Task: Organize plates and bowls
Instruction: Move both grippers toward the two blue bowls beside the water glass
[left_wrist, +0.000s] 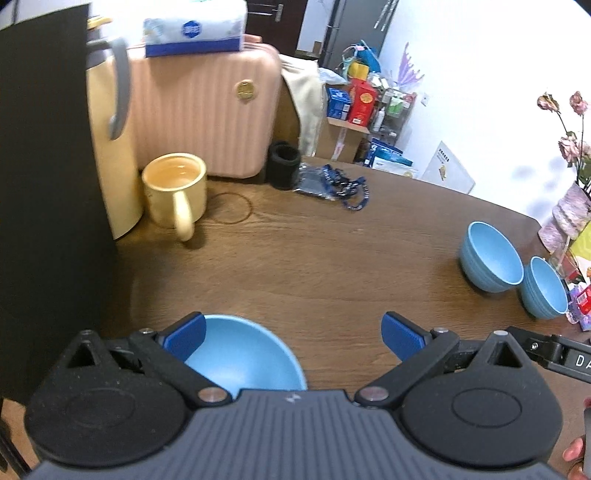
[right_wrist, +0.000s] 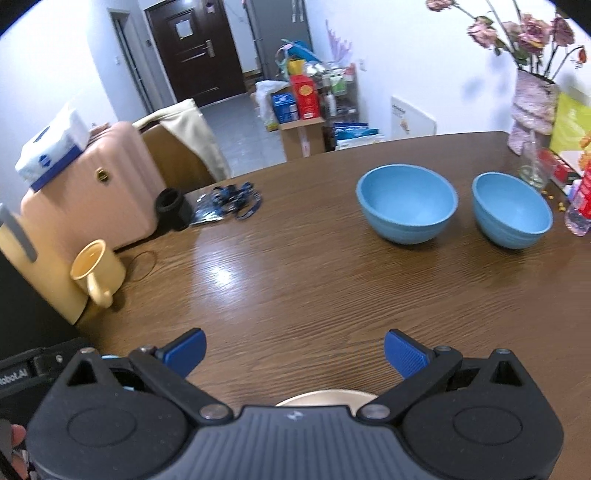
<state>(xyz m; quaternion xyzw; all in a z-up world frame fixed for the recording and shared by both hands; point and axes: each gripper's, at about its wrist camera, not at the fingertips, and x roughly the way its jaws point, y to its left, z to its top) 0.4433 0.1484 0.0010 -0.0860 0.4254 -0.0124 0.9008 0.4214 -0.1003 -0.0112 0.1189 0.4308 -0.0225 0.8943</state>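
Below, my left tongs (left_wrist: 293, 334) gape wide over a blue bowl (left_wrist: 243, 356); my right tongs (right_wrist: 295, 350) gape too. Two more bowls (right_wrist: 406, 203) sit across the brown wooden table (right_wrist: 295, 277), a dark door (right_wrist: 195, 48) beyond.
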